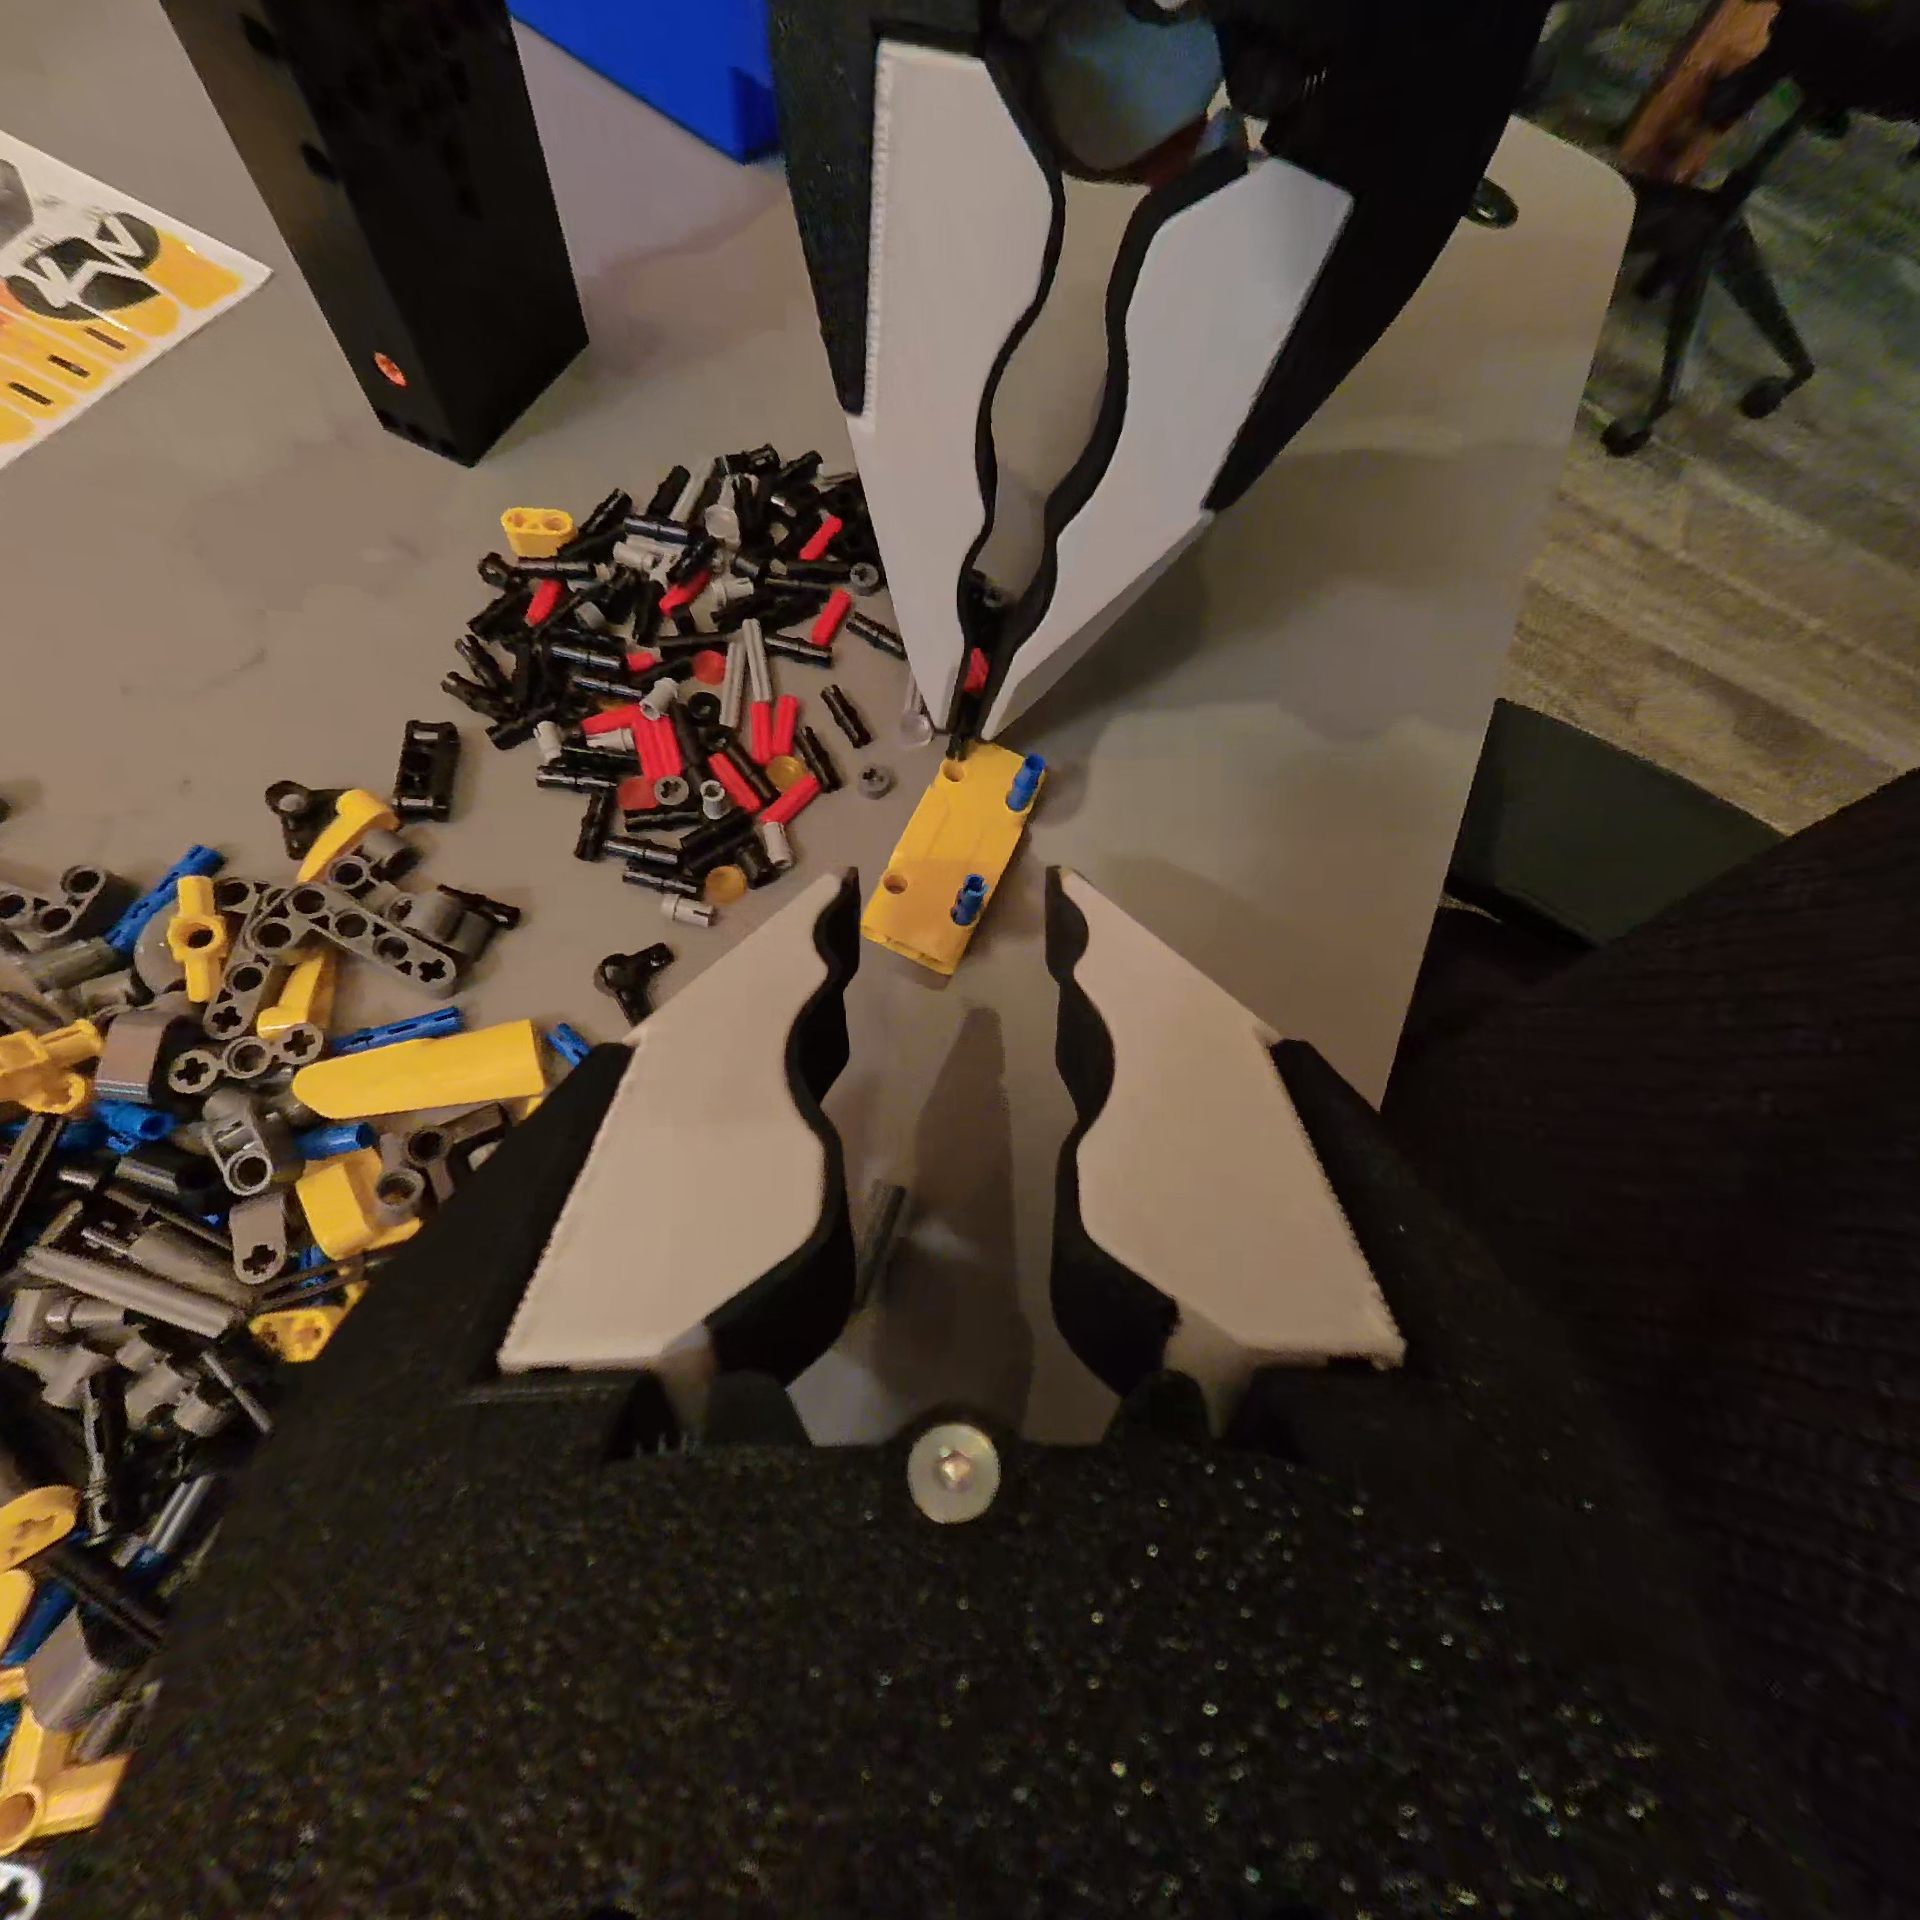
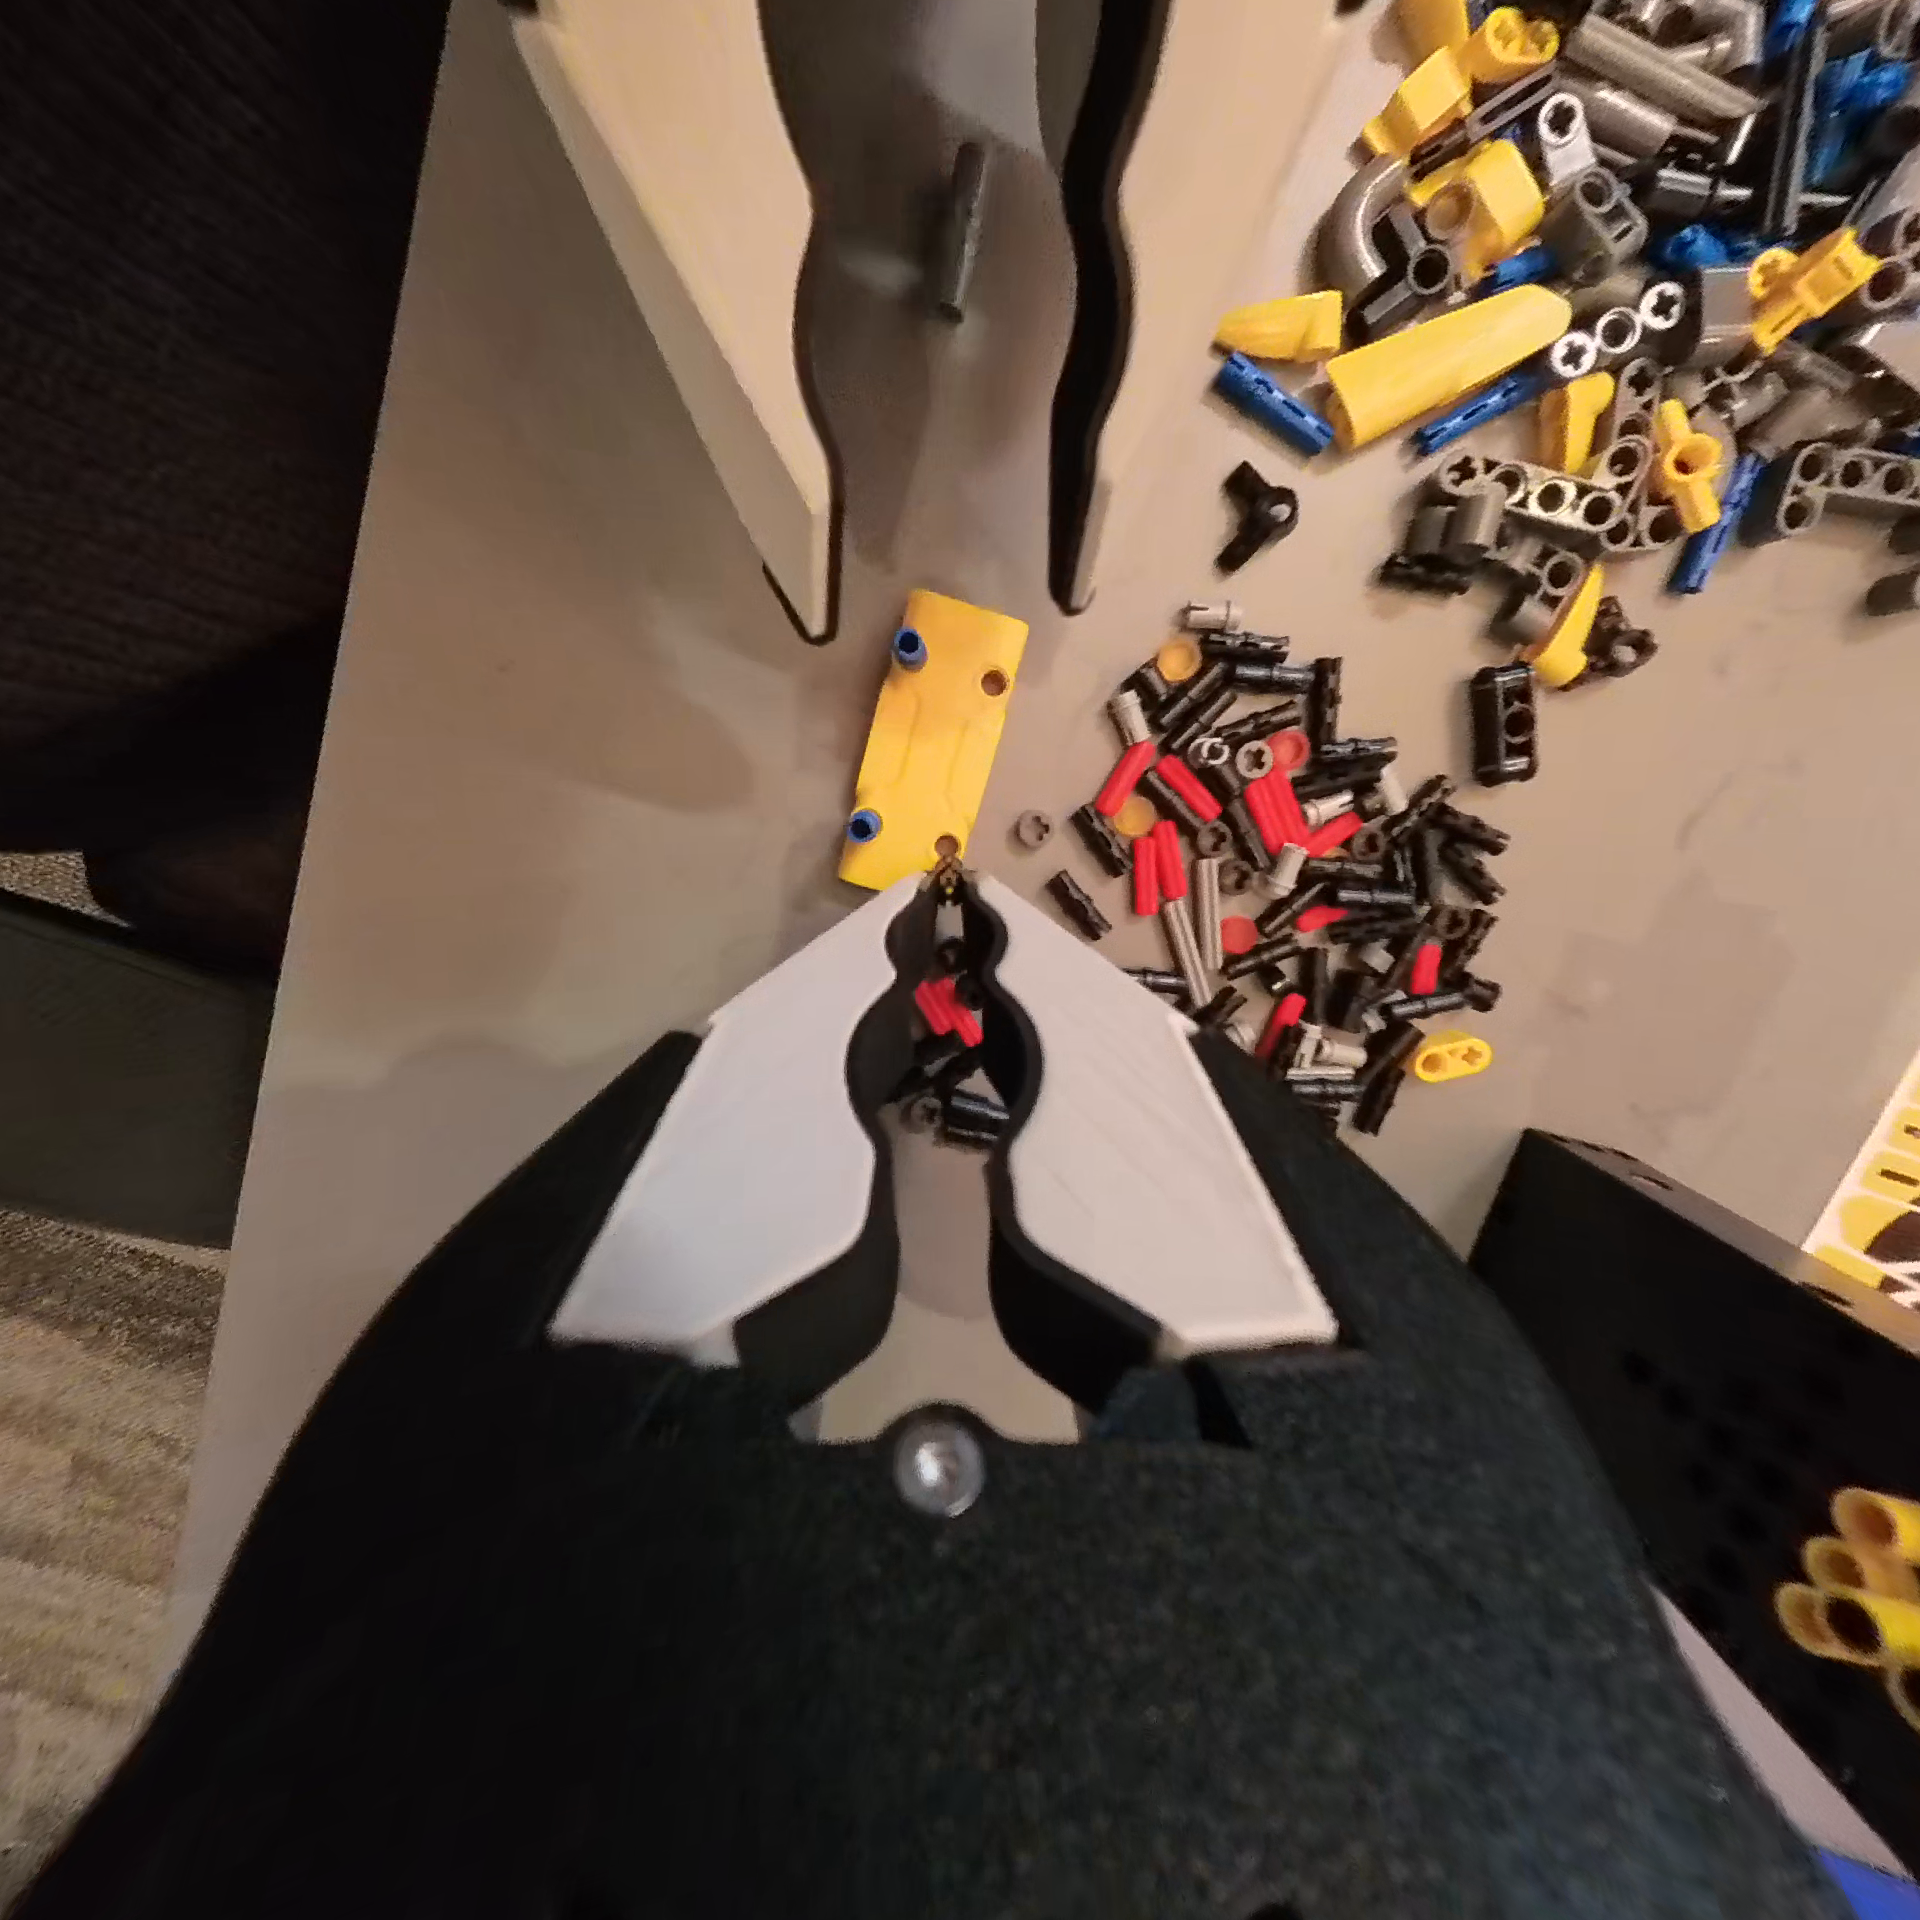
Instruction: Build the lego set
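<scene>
A yellow panel piece (image 1: 935, 862) (image 2: 935, 758) lies flat on the grey table with two blue pins (image 1: 1023, 779) (image 2: 911, 646) standing in its holes. My right gripper (image 2: 948, 883) is shut on a small black pin and holds its tip at a corner hole of the panel. It also shows in the left wrist view (image 1: 961, 727), coming down from the far side. My left gripper (image 1: 954, 881) is open and empty, with its tips just short of the panel's near end. It shows in the right wrist view (image 2: 940, 608) too. A loose black pin (image 1: 883, 1226) lies between its fingers.
A pile of black, red and grey pins (image 1: 686, 665) (image 2: 1299, 862) lies beside the panel. A heap of larger yellow, grey and blue parts (image 1: 208, 1039) (image 2: 1610, 312) lies farther off. A black box (image 1: 416, 208), a sticker sheet (image 1: 94, 301) and a blue box (image 1: 665, 62) are at the back. The table edge (image 1: 1507, 727) is close. Tip to tip, the grippers are about 5 cm apart.
</scene>
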Motion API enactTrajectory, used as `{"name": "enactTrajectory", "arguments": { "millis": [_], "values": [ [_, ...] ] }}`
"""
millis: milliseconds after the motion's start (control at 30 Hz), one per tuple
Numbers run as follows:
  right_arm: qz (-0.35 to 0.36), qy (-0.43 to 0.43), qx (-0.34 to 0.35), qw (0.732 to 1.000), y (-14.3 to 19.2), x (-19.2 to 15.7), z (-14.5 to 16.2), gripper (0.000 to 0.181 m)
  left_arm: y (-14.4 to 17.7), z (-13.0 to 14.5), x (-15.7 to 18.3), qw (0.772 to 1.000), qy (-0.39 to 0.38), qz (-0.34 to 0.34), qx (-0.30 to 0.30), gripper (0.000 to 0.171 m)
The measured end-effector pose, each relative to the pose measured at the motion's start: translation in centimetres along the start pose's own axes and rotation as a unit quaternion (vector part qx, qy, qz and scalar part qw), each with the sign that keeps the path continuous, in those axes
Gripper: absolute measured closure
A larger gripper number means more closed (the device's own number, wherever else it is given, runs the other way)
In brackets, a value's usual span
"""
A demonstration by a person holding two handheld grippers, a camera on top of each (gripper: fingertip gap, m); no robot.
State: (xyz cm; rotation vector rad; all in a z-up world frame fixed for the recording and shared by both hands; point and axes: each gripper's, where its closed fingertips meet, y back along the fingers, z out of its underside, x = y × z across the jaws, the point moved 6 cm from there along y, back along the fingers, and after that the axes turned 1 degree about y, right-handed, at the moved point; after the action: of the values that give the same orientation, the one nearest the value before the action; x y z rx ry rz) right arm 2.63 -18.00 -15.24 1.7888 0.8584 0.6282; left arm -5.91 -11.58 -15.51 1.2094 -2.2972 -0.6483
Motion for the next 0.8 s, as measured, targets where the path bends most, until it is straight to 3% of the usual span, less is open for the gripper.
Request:
{"name": "enactTrajectory", "arguments": {
  "millis": [333,800],
  "values": [
    [-0.007,0.004,-0.001,1.0,-0.3,-0.1,-0.3,0.177,-0.8,0.7,0.0,1.0,0.003,0.006,-0.017,0.141],
    [-0.02,0.001,-0.055,0.998,-0.4,-0.3,-1.0,0.177,-1.1,1.0,0.0,1.0,0.005,0.005,-0.028,0.155]
  ]
}}
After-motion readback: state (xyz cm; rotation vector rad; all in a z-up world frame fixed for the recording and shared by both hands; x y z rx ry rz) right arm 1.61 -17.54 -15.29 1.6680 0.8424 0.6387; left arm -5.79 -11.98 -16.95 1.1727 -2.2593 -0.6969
